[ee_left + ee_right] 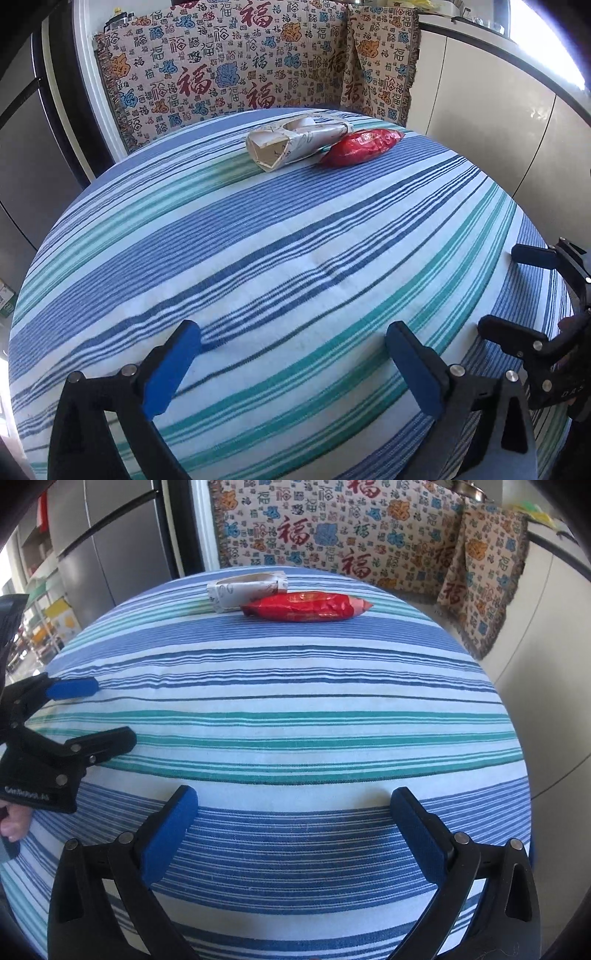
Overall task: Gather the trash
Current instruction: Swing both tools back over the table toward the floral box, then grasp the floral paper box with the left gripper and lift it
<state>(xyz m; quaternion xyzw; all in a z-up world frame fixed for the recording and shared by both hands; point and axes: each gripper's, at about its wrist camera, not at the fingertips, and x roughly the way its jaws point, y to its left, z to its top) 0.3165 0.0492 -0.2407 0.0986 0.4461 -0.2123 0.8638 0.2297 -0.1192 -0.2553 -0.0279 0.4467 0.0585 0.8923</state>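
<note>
A crushed white paper carton [295, 142] lies on its side at the far end of the striped tablecloth [295, 258]. A red snack wrapper [362, 147] lies right beside it, touching or nearly so. Both show in the right wrist view too, the carton [245, 590] and the wrapper [306, 607]. My left gripper [293, 369] hovers open over the near part of the cloth, nothing between its blue pads. My right gripper [295, 834] is open too and empty. Each gripper appears in the other's view: the right gripper [517, 291] at the right edge, the left gripper [107, 712] at the left edge.
A patterned blanket [236, 74] covers the seat behind the table. A grey refrigerator [107, 550] stands at the left. White cabinets [498, 125] run along the right. A person's fingers [14, 821] show behind the left gripper.
</note>
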